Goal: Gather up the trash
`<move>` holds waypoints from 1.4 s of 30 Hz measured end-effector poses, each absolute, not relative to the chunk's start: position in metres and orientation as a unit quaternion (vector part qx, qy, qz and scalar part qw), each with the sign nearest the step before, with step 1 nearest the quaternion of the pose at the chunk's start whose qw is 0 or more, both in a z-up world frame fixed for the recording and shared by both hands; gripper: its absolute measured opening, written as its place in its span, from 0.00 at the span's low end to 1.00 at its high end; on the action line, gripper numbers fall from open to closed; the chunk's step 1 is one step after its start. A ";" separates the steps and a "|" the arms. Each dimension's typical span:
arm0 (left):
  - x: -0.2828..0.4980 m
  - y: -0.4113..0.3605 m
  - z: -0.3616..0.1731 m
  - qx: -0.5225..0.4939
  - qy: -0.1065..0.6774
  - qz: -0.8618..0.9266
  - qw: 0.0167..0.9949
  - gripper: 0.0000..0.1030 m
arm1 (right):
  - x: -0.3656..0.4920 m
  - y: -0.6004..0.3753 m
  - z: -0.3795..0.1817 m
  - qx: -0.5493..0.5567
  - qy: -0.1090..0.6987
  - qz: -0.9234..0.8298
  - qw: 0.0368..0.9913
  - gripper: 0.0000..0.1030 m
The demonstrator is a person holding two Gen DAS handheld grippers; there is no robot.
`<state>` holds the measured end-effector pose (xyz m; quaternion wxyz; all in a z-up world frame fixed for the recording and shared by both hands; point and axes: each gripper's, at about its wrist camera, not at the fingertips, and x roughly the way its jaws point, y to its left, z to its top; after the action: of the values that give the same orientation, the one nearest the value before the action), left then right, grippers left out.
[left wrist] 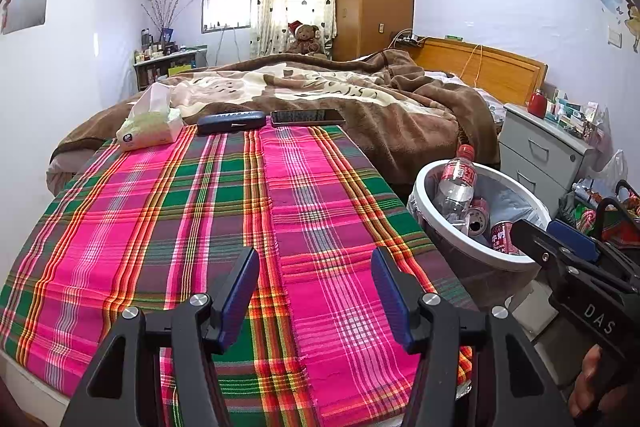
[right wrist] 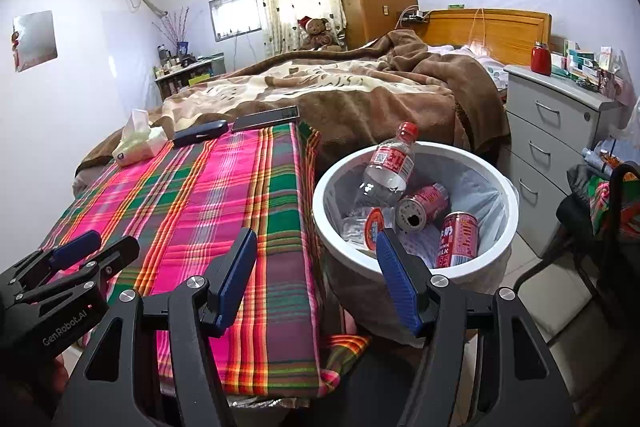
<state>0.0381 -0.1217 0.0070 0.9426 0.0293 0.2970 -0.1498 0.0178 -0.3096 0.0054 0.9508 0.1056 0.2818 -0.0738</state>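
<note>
Bin (right wrist: 416,263) w/ bottle (right wrist: 386,167) & cans, tissue pack (left wrist: 150,129), case (left wrist: 231,122), phone (left wrist: 306,117) on cloth, both grippers (left wrist: 316,291) (right wrist: 316,279) released, empty.

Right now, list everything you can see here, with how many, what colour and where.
plaid cloth: one, pink and green, covering the table.
tissue pack: one, pale green, far left of the cloth.
glasses case: one, dark blue, far edge, right of the tissues.
phone: one, black, right of the case.
trash bin: one, white, on the floor right of the table.
plastic bottle: one, clear with red label, leaning in the bin.
cans: two, red, in the bin.
blanket: brown and cream, on the bed.
drawer cabinet: grey, right of the bed.
left gripper: open, empty, over the cloth.
right gripper: open, empty, at the bin's near rim.
</note>
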 end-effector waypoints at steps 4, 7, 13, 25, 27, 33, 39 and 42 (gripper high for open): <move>0.038 -0.121 0.007 0.029 0.296 -0.151 0.943 0.56 | 0.017 -0.309 0.006 0.106 0.282 -0.074 0.951 0.62; 0.038 -0.121 0.008 0.028 0.297 -0.150 0.942 0.56 | 0.017 -0.307 0.008 0.105 0.282 -0.073 0.951 0.62; 0.036 -0.121 0.009 0.027 0.298 -0.150 0.942 0.56 | 0.016 -0.307 0.008 0.106 0.281 -0.073 0.951 0.62; 0.035 -0.119 0.009 0.027 0.298 -0.149 0.942 0.56 | 0.015 -0.306 0.008 0.105 0.279 -0.073 0.952 0.62; 0.034 -0.119 0.010 0.027 0.298 -0.149 0.942 0.56 | 0.015 -0.306 0.008 0.106 0.279 -0.072 0.952 0.62; 0.033 -0.118 0.011 0.026 0.299 -0.150 0.942 0.56 | 0.015 -0.307 0.008 0.106 0.279 -0.072 0.952 0.62; 0.033 -0.118 0.011 0.026 0.299 -0.149 0.942 0.56 | 0.015 -0.307 0.008 0.106 0.279 -0.072 0.952 0.62; 0.033 -0.119 0.011 0.026 0.298 -0.149 0.942 0.56 | 0.015 -0.307 0.008 0.106 0.279 -0.072 0.952 0.62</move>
<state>0.0331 -0.1185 0.0111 0.9425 0.0261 0.2981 -0.1489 0.0148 -0.3069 0.0084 0.9518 0.1062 0.2786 -0.0723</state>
